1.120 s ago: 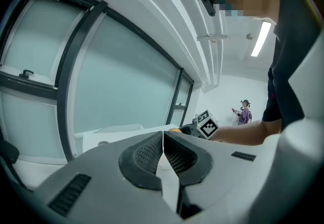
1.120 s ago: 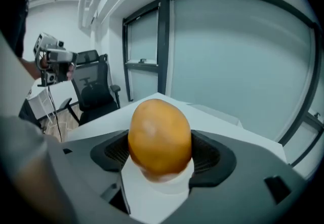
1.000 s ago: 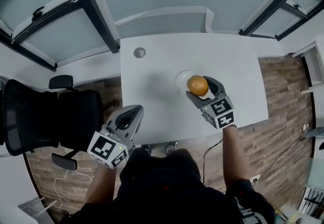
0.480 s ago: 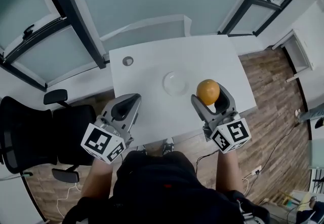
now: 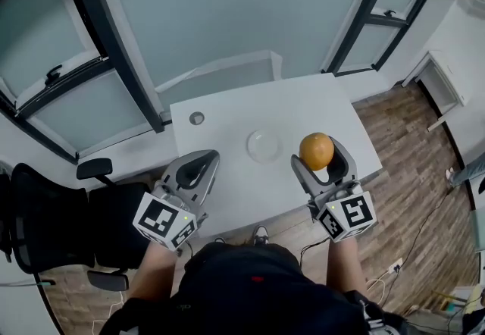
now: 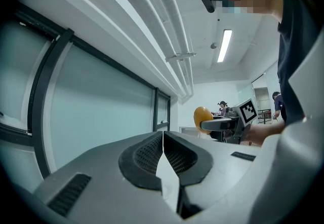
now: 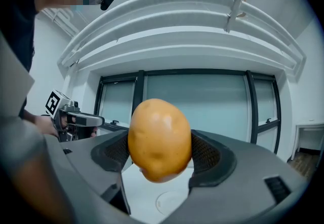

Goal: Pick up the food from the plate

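An orange-yellow round food item sits clamped between the jaws of my right gripper, held up in the air to the right of the plate. The small white plate lies bare on the white table. My left gripper is shut with nothing in it, raised near the table's front left edge. From the left gripper view the food item and the right gripper show off to the right.
A round grey grommet sits in the table's far left corner. A black office chair stands left of the table. Glass partitions with dark frames run behind the table. Wood floor lies on the right.
My right gripper has lifted the food item off the plate and drawn it back to the right. Both grippers now sit higher, and the head view has shifted.
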The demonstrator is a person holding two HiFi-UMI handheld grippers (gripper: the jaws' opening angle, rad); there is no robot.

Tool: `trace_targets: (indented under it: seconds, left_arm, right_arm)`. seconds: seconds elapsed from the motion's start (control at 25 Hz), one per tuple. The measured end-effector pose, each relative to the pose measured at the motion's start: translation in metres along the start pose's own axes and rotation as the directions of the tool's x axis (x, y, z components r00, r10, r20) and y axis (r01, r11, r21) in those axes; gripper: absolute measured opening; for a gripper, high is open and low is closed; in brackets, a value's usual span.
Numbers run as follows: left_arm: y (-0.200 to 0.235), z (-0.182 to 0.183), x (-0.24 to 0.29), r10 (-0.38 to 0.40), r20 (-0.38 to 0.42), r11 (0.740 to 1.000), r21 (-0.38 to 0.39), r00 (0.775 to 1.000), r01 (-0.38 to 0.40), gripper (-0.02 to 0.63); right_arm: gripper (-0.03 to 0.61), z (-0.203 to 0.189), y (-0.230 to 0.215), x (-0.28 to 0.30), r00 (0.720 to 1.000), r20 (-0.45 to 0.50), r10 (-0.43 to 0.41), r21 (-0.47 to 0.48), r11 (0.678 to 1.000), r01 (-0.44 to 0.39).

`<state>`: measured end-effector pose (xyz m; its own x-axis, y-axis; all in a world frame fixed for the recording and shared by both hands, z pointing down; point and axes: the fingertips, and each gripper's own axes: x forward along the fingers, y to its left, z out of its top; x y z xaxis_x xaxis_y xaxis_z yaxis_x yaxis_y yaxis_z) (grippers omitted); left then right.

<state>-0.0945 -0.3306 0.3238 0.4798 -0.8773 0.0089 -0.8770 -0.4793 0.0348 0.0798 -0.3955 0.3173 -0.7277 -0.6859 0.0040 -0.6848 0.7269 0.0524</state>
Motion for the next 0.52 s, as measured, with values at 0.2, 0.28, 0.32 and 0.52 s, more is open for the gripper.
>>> trace_targets:
  seconds: [0.2,0.28,0.32,0.52]
  left_arm:
    - [-0.0092,0.0097,0.0053,-0.023,0.031,0.999,0.023,0.999,0.023,0.028]
    - [-0.01,0.0089,0.0073,-0.029,0.028,0.999,0.03,0.999,0.028,0.028]
    - [-0.01,0.0075,0.008,-0.03,0.024,0.999,0.033,0.999,0.029,0.028]
    - [-0.0097,0.0041,0.01,-0.029,0.018,0.999,0.031,0.999,0.029,0.028]
  right_arm:
    - [0.368,0.008,-0.0091,-0.0047,1.0,0.011,-0.018,-0.022,1.0,0.019]
    - [0.368,0.009,-0.0095,-0.0045,1.0,0.014,-0.017,-0.023,1.0,0.017]
    - [0.368,0.0093,-0.0092,-0.0043,1.0,0.014,-0.015,-0.026,1.0,0.016]
    - [0.368,0.0107,-0.0078,-0.0038,1.0,0.01,0.002,-0.047,0.999,-0.001]
